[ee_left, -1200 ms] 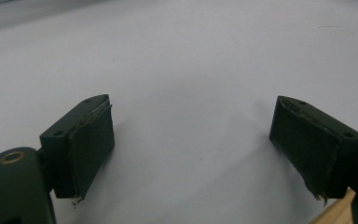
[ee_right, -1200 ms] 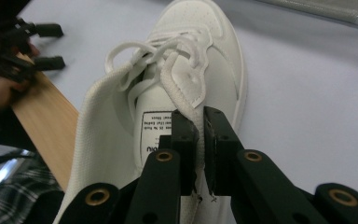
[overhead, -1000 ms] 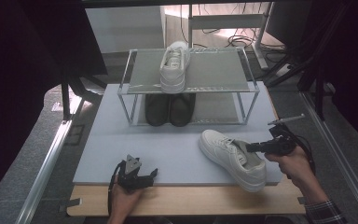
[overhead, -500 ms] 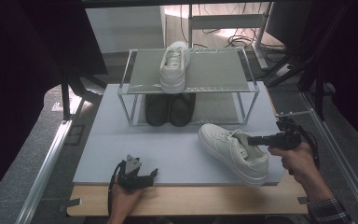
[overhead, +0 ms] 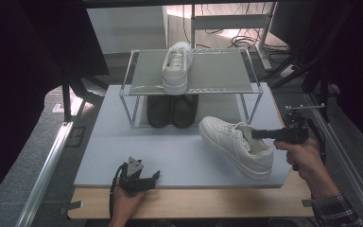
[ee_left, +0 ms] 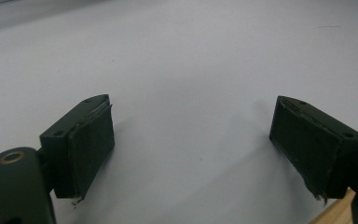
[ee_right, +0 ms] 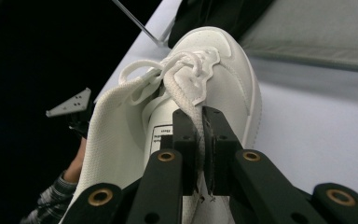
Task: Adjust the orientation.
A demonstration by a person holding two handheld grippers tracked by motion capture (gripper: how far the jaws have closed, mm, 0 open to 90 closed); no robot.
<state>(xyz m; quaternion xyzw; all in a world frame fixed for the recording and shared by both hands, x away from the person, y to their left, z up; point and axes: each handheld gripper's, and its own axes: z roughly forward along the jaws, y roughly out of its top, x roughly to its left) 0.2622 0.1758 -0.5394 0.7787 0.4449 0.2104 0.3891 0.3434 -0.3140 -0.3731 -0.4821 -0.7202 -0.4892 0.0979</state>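
A white sneaker [overhead: 231, 142] hangs tilted over the grey mat [overhead: 179, 151] at the right, toe toward the rack. My right gripper [overhead: 256, 134] comes in from the right and is shut on it at the tongue. In the right gripper view the jaws pinch the white tongue and lace [ee_right: 196, 122] of the sneaker [ee_right: 223, 70], with my right gripper [ee_right: 201, 133] closed tight around them. Near the mat's front edge my left gripper [overhead: 152, 176] rests in a hand, open. The left gripper view shows my left gripper [ee_left: 191, 135] with wide jaws over bare mat.
A metal shoe rack [overhead: 217, 71] stands at the back of the mat. Another white sneaker [overhead: 176, 66] sits on its top shelf, and a pair of black shoes [overhead: 172, 111] stands underneath. A wooden strip [overhead: 194, 203] borders the front edge.
My right gripper has risen with the white sneaker, lifting it a little higher and farther toward the rack. The left gripper has stayed put.
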